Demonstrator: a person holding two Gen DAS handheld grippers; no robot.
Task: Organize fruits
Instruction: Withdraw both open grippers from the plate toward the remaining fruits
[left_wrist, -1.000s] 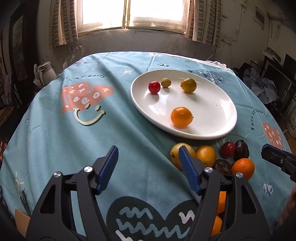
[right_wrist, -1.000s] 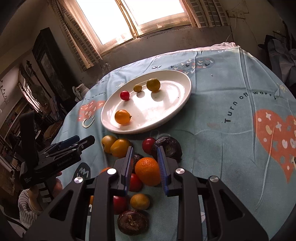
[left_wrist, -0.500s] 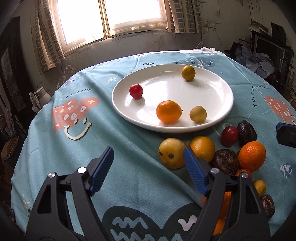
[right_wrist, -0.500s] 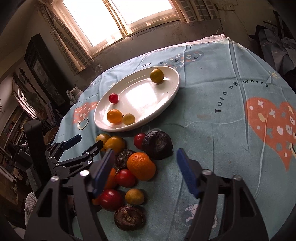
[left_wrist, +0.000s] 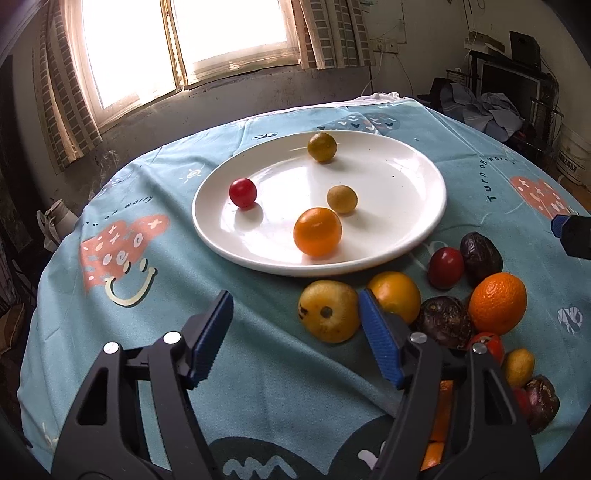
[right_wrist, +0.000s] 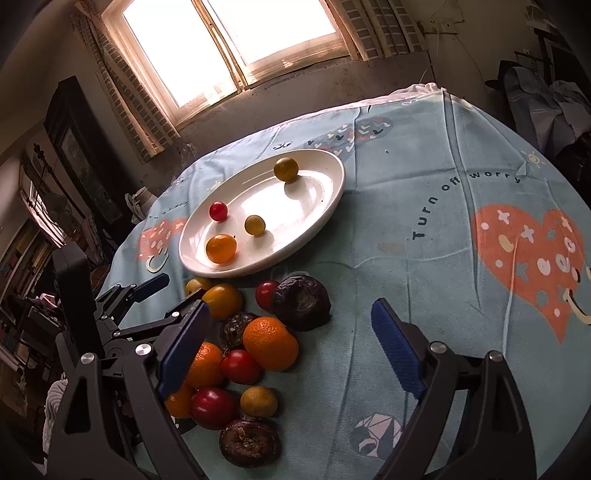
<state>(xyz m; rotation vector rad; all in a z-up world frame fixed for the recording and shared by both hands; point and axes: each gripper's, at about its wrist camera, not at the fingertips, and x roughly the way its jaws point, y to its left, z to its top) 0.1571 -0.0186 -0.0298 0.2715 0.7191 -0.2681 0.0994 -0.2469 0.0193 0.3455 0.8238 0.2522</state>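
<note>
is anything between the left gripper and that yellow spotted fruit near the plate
Nothing visible. The left gripper, its jaws closing with nothing between them, has only bare tablecloth ahead. The yellow spotted fruit lies just inside its right finger.

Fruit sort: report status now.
Left gripper jaws closing, nothing between; right gripper jaws opening, nothing gripped. Four fruits on white plate; fruit pile waits on cloth. Nothing blocking.

Two close wrist views angled down, sharing the plate (left_wrist: 424, 236) and tablecloth (right_wrist: 424, 192).
</note>
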